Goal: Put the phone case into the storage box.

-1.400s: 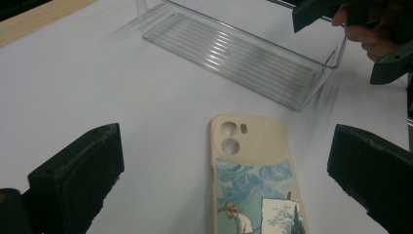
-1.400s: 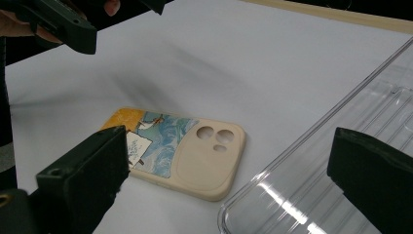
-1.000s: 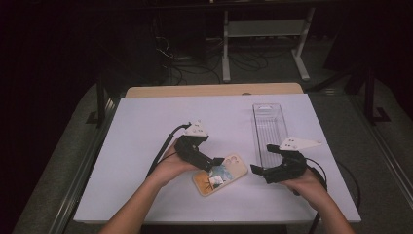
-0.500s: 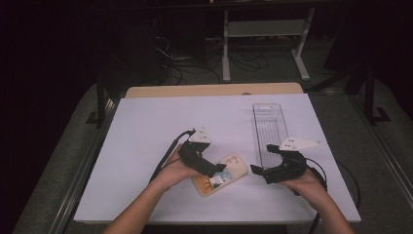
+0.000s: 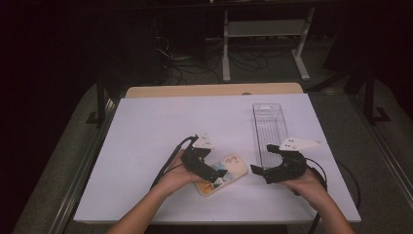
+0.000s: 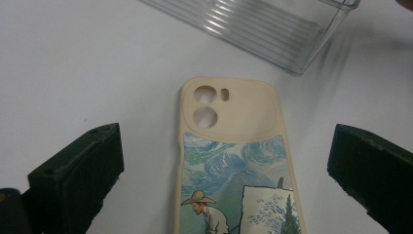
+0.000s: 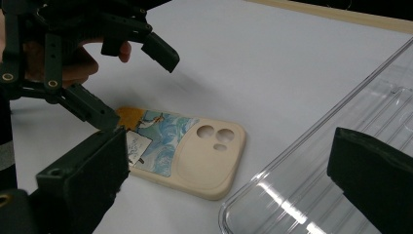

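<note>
A cream phone case (image 5: 228, 171) with a painted blue-swirl picture lies flat on the white table, camera holes toward the right. My left gripper (image 5: 210, 174) hovers over its picture end, open; in the left gripper view the phone case (image 6: 233, 161) lies between the wide-apart jaws, untouched. My right gripper (image 5: 262, 159) stands open just right of the case, by the near end of a clear plastic tray (image 5: 269, 127). In the right gripper view the phone case (image 7: 191, 147) sits ahead, with the left gripper (image 7: 136, 87) above its far end.
The clear tray (image 7: 336, 161) is long, ribbed and empty, running away along the right side of the table (image 5: 160, 122). Cables trail from both grippers toward the near edge. A wooden strip (image 5: 214, 90) borders the far edge; dark floor and a rack lie beyond.
My left gripper has slid a little right and toward the near edge, coming over the picture end of the phone case. The right gripper and the case have stayed put.
</note>
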A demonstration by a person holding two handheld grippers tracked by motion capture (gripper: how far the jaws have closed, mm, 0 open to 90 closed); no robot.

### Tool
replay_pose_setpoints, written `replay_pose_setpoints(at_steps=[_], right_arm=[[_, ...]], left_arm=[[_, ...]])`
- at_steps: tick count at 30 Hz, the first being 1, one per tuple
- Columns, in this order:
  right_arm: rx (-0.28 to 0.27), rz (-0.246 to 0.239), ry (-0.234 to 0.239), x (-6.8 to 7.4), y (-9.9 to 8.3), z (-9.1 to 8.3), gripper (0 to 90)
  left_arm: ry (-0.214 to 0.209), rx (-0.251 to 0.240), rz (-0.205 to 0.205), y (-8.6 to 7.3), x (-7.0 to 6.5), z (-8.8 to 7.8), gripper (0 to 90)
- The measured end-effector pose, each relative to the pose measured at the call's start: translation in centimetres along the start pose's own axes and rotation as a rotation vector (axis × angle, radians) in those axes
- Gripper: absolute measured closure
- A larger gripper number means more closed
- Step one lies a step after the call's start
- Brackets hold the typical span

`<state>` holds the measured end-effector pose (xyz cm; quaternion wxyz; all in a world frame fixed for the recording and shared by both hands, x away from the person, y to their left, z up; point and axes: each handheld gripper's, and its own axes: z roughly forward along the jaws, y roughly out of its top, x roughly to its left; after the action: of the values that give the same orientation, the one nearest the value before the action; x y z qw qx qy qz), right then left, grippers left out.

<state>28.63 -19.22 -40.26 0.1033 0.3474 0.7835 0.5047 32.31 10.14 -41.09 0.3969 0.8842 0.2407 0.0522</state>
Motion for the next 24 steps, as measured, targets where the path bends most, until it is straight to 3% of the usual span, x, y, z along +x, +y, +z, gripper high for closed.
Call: replay_pose_setpoints(at_steps=[7,17,20,24], right_arm=[[0.001,-0.001,0.0,0.0,0.0,0.0,1.2],[0.001,-0.002,0.0,0.0,0.0,0.0,1.2],[0.001,-0.003,0.0,0.0,0.0,0.0,1.2],[0.0,-0.003,0.0,0.0,0.0,0.0,1.3]], left_arm=[[0.02,0.002,-0.017,-0.6,-0.3,0.5,0.0],[0.045,0.023,0.014,-1.3,-0.6,1.3,0.0],[0.056,0.022,-0.001,-1.5,-0.7,1.6,0.0],[0.056,0.038,0.014,-1.7,-0.8,1.8,0.0]])
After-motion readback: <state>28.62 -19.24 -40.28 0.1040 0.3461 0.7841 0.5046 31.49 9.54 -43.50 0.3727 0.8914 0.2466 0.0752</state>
